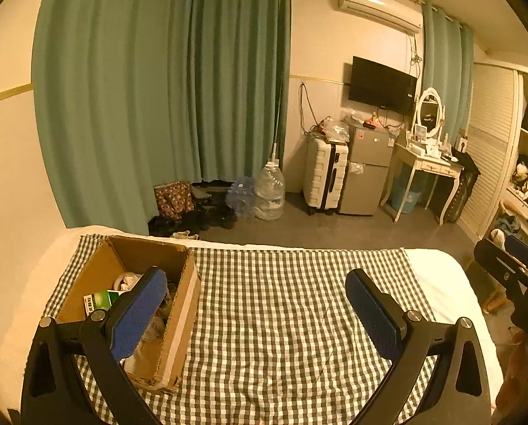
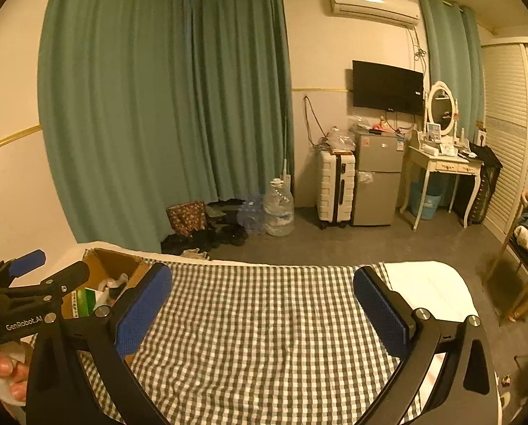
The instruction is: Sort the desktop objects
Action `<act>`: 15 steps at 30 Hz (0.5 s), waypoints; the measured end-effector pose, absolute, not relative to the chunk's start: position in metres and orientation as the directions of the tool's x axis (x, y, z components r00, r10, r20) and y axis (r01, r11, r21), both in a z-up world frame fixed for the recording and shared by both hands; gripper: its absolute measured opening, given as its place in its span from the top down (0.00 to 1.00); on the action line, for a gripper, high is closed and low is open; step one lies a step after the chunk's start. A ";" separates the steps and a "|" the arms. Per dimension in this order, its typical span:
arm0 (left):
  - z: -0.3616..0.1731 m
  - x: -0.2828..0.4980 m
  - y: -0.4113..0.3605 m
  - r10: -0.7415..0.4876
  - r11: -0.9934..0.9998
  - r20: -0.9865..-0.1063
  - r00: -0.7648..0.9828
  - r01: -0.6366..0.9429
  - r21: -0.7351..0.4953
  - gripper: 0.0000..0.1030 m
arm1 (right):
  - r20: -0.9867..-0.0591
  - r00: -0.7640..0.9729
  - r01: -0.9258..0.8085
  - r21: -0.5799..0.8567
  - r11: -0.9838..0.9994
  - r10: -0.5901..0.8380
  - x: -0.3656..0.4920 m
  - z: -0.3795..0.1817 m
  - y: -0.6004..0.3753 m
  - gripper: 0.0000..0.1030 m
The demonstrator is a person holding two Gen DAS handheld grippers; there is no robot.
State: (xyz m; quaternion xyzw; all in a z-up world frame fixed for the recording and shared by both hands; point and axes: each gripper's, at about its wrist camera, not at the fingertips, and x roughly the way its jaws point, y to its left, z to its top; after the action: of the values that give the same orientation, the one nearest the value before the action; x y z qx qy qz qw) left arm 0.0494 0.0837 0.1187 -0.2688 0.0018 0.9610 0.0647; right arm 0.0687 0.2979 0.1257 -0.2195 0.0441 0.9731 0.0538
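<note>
- A cardboard box point(image 1: 129, 304) sits at the far left corner of the checked cloth point(image 1: 281, 318) that covers the bed point(image 1: 441, 283); a green-and-white packet point(image 1: 101, 300) and pale items lie inside it.
- The left tool point(image 1: 256, 315) hangs with fingers spread wide and nothing between them, its left pad over the box's open top.
- The right tool point(image 2: 264, 315), likewise spread and empty, hovers over bare cloth toward the bed's right edge.
- The cloth is clear from the box to its right edge.
- Beyond the bed's far edge: green curtains point(image 1: 157, 88), water jugs point(image 1: 269, 191), a suitcase point(image 1: 324, 173), a small fridge point(image 1: 366, 170) and a dressing table point(image 1: 426, 166).
</note>
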 end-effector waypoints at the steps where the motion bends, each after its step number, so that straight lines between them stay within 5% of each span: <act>1: 0.118 0.049 0.085 0.123 -0.992 -0.517 -0.847 -0.125 -0.031 0.00 | -0.434 -0.897 -0.128 0.065 -0.990 0.087 0.069 0.124 0.301 0.00; 15: 0.108 0.046 0.089 0.129 -0.991 -0.534 -0.836 -0.133 -0.031 0.00 | -0.474 -0.877 -0.120 0.059 -0.991 0.078 0.065 0.108 0.300 0.00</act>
State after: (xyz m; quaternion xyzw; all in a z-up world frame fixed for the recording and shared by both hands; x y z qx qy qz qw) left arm 0.0458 0.0895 0.1084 -0.2784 0.0036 0.9580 0.0686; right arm 0.0653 0.2999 0.1076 -0.2428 0.0435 0.9678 0.0511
